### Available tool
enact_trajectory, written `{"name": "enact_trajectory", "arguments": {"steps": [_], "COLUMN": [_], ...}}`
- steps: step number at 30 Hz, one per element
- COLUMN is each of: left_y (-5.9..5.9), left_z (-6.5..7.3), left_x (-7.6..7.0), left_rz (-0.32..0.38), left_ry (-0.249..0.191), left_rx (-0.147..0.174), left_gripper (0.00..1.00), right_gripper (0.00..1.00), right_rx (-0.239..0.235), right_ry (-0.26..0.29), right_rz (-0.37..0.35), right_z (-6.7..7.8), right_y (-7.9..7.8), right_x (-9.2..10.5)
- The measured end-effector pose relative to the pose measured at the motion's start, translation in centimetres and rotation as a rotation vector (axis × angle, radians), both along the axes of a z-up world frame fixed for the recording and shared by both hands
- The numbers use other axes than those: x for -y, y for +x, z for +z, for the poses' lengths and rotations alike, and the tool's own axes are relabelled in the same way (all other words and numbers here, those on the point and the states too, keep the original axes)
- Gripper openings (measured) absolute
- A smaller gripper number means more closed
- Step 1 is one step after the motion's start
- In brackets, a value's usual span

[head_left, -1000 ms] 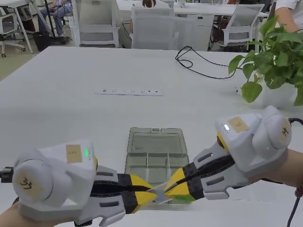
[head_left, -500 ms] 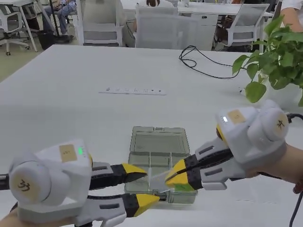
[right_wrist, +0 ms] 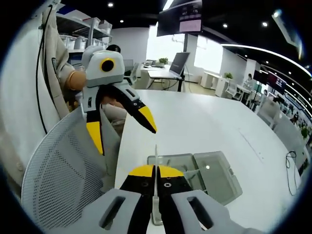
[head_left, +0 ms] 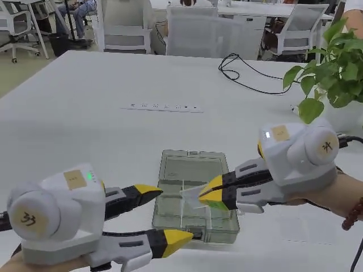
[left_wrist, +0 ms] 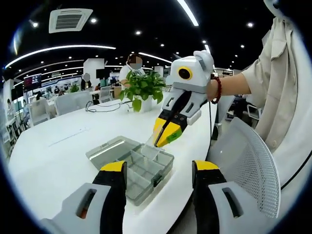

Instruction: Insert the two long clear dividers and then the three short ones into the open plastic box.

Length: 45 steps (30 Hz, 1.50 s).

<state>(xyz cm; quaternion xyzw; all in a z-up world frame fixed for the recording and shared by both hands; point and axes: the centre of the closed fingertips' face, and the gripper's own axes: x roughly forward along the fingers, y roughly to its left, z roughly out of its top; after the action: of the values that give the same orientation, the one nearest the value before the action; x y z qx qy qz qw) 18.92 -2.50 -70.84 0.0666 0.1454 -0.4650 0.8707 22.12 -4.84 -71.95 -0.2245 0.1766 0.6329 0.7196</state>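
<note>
The open clear plastic box (head_left: pixel 227 229) lies on the white table, its lid (head_left: pixel 193 165) flat behind the base. Divider walls split the base into compartments. My right gripper (head_left: pixel 209 194) is shut on a short clear divider (head_left: pixel 193 193), held tilted just above the base. Seen edge-on in the right gripper view, that divider (right_wrist: pixel 155 155) sticks up from the shut right gripper (right_wrist: pixel 156 170), with the box (right_wrist: pixel 214 183) beyond. My left gripper (head_left: pixel 164 215) stands open beside the box's left front corner, holding nothing. In the left gripper view the open left gripper (left_wrist: pixel 160 168) faces the box (left_wrist: pixel 105 152), the right gripper (left_wrist: pixel 165 135) and the divider (left_wrist: pixel 150 149).
A potted green plant (head_left: pixel 332 73) stands at the right, with a black cable (head_left: pixel 249 73) behind it. A white strip (head_left: pixel 164 106) lies mid-table beyond the box. Chairs (head_left: pixel 190 34) line the far edge. A mesh chair back (right_wrist: pixel 63 180) is close to the near edge.
One second ago both grippers pinched the divider in front of the box. The left gripper has opened and let go; the right gripper has carried the divider up over the box base.
</note>
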Motion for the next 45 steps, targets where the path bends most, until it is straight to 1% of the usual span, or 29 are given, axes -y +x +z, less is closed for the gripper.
{"name": "enact_trajectory", "arguments": {"steps": [1,3,5,7,9,12,19,22,26,30,33,35,38,41,43,45], "left_y": [0.1,0.3,0.6,0.8,1.0,1.2,1.6,1.7,1.9,2.1,2.2,2.2,2.2,2.3,2.4,2.4], "left_z": [0.0,0.0,-0.1,-0.4,-0.6,-0.8,-1.1,-1.4,-1.5,-1.5,-1.4,-1.5,-1.7,-1.6,-1.5,-1.6], "left_x": [-0.1,-0.2,-0.4,-0.7,-0.9,-1.0,-1.3,-1.5,-1.7,-1.9,-2.0,-2.0,-2.1,-2.2,-2.2,-2.3], "left_rz": [0.011,0.023,0.039,0.056,0.069,0.085,0.113,0.12,0.136,0.149,0.154,0.157,0.158,0.166,0.168,0.169], "left_ry": [-0.008,-0.015,-0.015,-0.013,-0.009,-0.012,-0.004,0.006,-0.004,-0.025,-0.031,-0.03,-0.016,-0.031,-0.029,-0.028], "left_rx": [-0.007,-0.006,-0.009,-0.023,-0.021,-0.032,-0.035,-0.039,-0.043,-0.051,-0.051,-0.051,-0.051,-0.051,-0.046,-0.046], "left_gripper": [0.56,0.6,0.63,0.66,0.68,0.7,0.74,0.75,0.78,0.79,0.79,0.79,0.79,0.79,0.79,0.79], "right_gripper": [0.02,0.02,0.02,0.02,0.02,0.02,0.02,0.02,0.02,0.02,0.02,0.02,0.02,0.02,0.02,0.02], "right_rx": [0.001,0.002,0.007,0.01,0.01,0.014,0.019,0.02,0.014,0.007,-0.002,-0.006,-0.014,-0.028,-0.033,-0.034], "right_ry": [-0.001,-0.001,-0.004,-0.012,-0.01,-0.014,-0.036,-0.047,-0.047,-0.06,-0.068,-0.074,-0.081,-0.089,-0.085,-0.103], "right_rz": [-0.005,-0.014,-0.02,-0.027,-0.035,-0.043,-0.051,-0.053,-0.062,-0.061,-0.062,-0.065,-0.068,-0.075,-0.077,-0.075], "right_z": [-0.1,-0.2,-0.4,-0.6,-0.7,-1.0,-1.8,-2.2,-2.6,-3.1,-3.5,-3.7,-4.0,-4.3,-4.3,-4.6], "right_y": [0.2,0.6,0.9,1.3,1.6,2.1,3.0,3.4,4.0,4.3,4.4,4.5,4.6,4.8,4.9,4.9], "right_x": [-0.1,-0.2,-0.3,-0.4,-0.6,-0.9,-1.4,-1.5,-1.8,-2.0,-2.1,-2.2,-2.2,-2.2,-2.2,-2.1]}}
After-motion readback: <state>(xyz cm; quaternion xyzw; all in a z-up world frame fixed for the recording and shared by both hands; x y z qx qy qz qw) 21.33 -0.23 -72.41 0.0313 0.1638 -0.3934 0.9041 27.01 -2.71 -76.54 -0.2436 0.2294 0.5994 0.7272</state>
